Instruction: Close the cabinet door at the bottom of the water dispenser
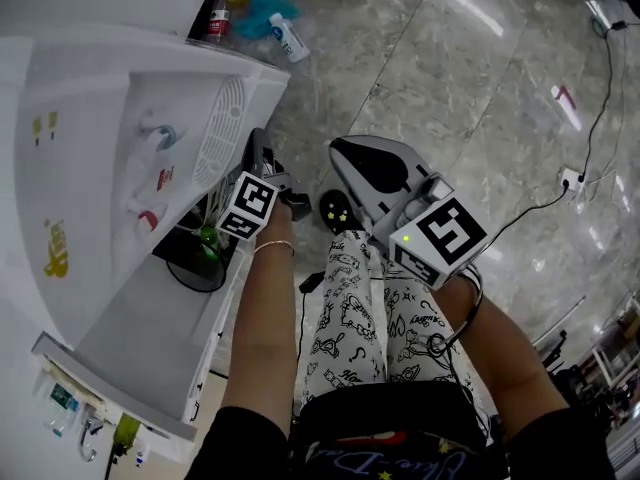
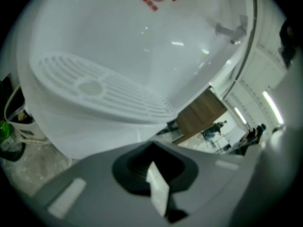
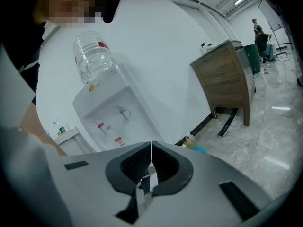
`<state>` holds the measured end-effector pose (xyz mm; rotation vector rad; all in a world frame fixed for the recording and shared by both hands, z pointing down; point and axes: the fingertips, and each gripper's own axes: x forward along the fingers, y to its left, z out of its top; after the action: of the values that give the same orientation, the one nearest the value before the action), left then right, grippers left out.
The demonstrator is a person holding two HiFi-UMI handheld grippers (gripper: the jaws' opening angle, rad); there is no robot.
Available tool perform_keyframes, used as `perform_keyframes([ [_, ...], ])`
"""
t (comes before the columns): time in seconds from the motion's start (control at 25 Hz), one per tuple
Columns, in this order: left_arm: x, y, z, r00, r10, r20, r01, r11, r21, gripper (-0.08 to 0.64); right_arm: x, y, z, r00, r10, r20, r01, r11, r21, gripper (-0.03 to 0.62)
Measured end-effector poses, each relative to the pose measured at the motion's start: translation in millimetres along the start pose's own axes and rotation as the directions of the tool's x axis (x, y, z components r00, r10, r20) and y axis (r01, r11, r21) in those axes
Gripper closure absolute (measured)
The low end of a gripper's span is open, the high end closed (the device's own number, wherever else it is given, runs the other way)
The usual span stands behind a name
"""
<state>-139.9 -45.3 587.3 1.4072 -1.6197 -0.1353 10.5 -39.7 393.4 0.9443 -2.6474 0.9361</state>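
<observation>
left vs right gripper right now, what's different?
The left gripper is close to the water dispenser, by its drip tray; the right gripper hangs apart from it, over the floor. The left gripper view shows only the dispenser's front; the right gripper view takes in the whole unit. Both are shut and empty.

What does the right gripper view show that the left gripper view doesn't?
Only the right gripper view: the clear plastic water bottle upside down atop the white water dispenser, and small bottles on the floor by the wall. Only the left gripper view: the white slotted drip tray close up, and a green bottle at the left edge. Both: the dispenser's front, a brown wooden cabinet, and that view's own gripper shut on nothing: the left gripper, the right gripper.
</observation>
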Motion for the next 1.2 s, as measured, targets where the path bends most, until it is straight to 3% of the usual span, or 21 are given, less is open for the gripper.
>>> perform_keyframes([
  [0.12, -21.8, -25.7, 3.7, 0.998, -0.061, -0.019, 0.062, 0.996, 0.057, 0.562, -10.7, 6.8, 11.5, 1.0, -0.008, 0.021, 0.008, 1.0, 0.002, 0.575],
  [0.24, -52.1, -65.5, 13.4, 0.989, -0.143, -0.047, 0.149, 0.971, 0.189, 0.562, -25.2, 17.6, 28.1, 0.999, -0.015, 0.051, 0.015, 1.0, -0.002, 0.575],
  [0.4, -111.8, -130.0, 34.2, 0.965, -0.253, -0.074, 0.262, 0.9, 0.348, 0.563, -50.8, 43.0, 53.4, 0.995, -0.021, 0.1, 0.018, 0.999, 0.03, 0.575],
  [0.64, -206.4, -221.0, 76.9, 0.943, -0.322, -0.085, 0.313, 0.767, 0.56, 0.561, -98.6, 105.0, 99.1, 0.988, 0.073, 0.137, -0.068, 0.997, -0.041, 0.575],
  [0.72, -242.3, -248.5, 87.9, 0.932, -0.353, -0.078, 0.329, 0.737, 0.59, 0.561, -120.6, 128.4, 112.9, 0.985, 0.108, 0.131, -0.101, 0.993, -0.064, 0.575],
  [0.88, -292.3, -292.9, 102.8, 0.904, -0.42, -0.073, 0.374, 0.699, 0.609, 0.561, -149.4, 156.7, 144.5, 0.981, 0.126, 0.149, -0.113, 0.989, -0.095, 0.575],
  [1.08, -323.9, -323.0, 120.9, 0.892, -0.45, -0.052, 0.383, 0.688, 0.617, 0.561, -164.9, 187.9, 172.1, 0.968, 0.21, 0.136, -0.184, 0.966, -0.182, 0.577],
  [1.2, -342.1, -332.5, 130.7, 0.882, -0.469, -0.045, 0.388, 0.668, 0.636, 0.561, -173.7, 201.7, 184.5, 0.959, 0.248, 0.137, -0.216, 0.953, -0.212, 0.577],
])
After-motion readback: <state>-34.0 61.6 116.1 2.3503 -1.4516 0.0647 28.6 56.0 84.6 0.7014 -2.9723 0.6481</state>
